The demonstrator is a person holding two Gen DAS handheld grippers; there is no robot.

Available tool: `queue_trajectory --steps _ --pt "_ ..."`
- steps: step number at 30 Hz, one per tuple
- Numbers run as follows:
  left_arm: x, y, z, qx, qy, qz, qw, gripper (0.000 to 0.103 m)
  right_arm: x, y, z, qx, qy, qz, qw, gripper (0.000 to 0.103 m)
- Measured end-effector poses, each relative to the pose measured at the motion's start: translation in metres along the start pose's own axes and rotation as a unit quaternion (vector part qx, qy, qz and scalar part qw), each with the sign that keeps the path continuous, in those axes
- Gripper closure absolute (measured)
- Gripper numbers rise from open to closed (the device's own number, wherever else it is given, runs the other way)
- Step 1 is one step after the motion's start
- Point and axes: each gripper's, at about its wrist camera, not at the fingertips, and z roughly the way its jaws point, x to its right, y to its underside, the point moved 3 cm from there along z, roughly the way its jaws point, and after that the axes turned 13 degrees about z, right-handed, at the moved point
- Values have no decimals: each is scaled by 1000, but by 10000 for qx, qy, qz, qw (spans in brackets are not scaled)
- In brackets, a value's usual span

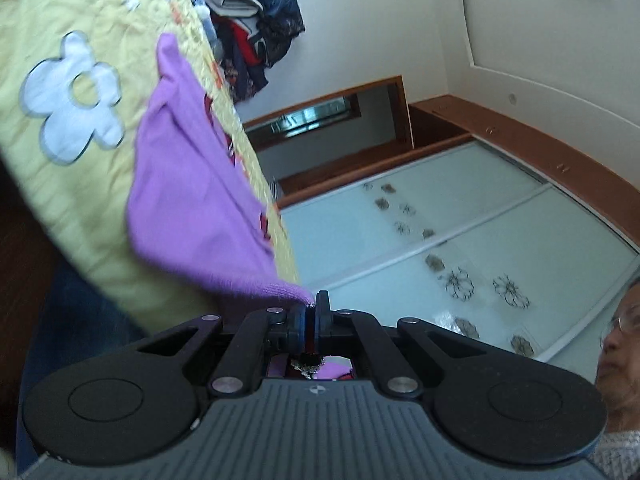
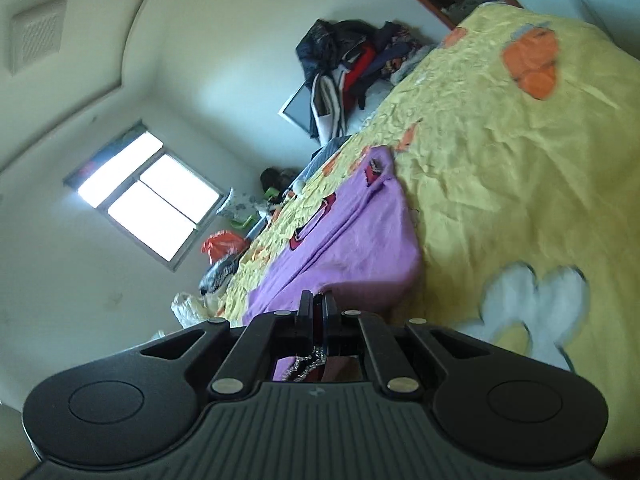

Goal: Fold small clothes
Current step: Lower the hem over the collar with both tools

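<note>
Purple top (image 1: pixel 192 184) barely started imo, both left gripper (image 1: pixel 311 312) & right gripper (image 2: pixel 318 312) pinching its edges, lifting off yellow quilt (image 2: pixel 520 180), whole fold left tbh.

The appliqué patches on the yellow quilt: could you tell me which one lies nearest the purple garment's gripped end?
The white flower patch, beside the purple garment; the orange patches lie farther up the quilt.
</note>
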Motion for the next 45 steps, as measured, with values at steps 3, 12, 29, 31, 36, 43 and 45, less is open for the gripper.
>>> queue_trajectory --steps 3,12,29,31,36,43,45 --pt "-3 -24 27 94 64 98 9999 101 -12 -16 30 -157 -135 -117 9997 99" --pt "-22 -127 100 260 -269 398 9985 101 -47 -90 111 -207 -327 -562 9977 99" --pt "-151 -233 178 472 -1594 -479 9849 101 14 -210 318 -408 408 68 9983 99" --pt "-157 -236 179 465 -1693 -554 9829 101 20 -213 331 -488 550 78 9973 99" --pt "-175 -245 189 284 -1895 -708 9789 101 33 -223 363 -563 862 172 9945 99" --pt "-196 -251 199 -181 -2232 -718 9719 101 46 -222 394 -940 1325 206 9865 99" --pt "-199 -253 202 -338 -2299 -670 9703 98 42 -221 395 -1001 1354 44 9857 97"
